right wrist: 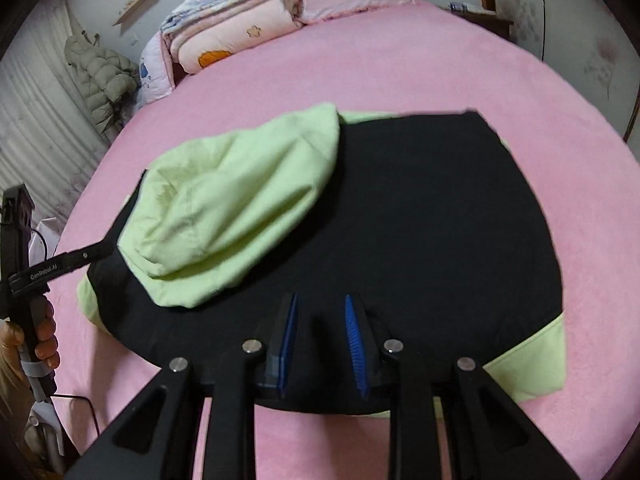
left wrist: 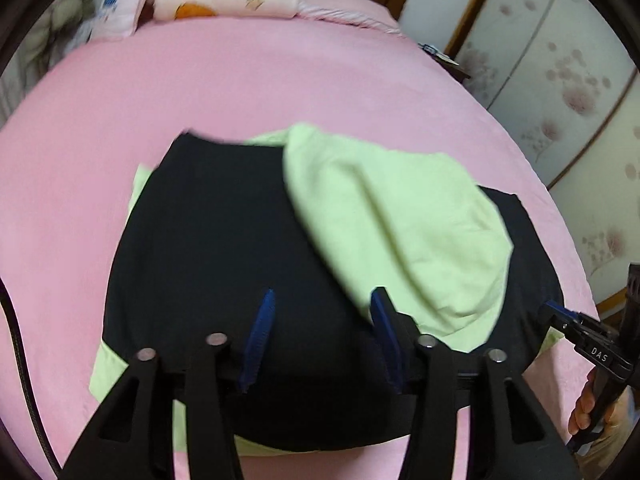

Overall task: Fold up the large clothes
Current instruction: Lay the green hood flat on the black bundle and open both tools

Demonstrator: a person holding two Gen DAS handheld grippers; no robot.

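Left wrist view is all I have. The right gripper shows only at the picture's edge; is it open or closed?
Observer: Open. The right gripper has its jaws apart over the black garment and holds nothing.
Operator: What is the blurred shape on the far left wall?
Observer: A grey padded coat, hanging.
Operator: How does my gripper look from there?
Observer: The left gripper has its tip at the edge of the green hood; contact I cannot tell.

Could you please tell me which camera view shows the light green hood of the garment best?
The right wrist view: the green hood lies whole and unobstructed on the black garment. In the left wrist view, the left gripper covers its near edge.
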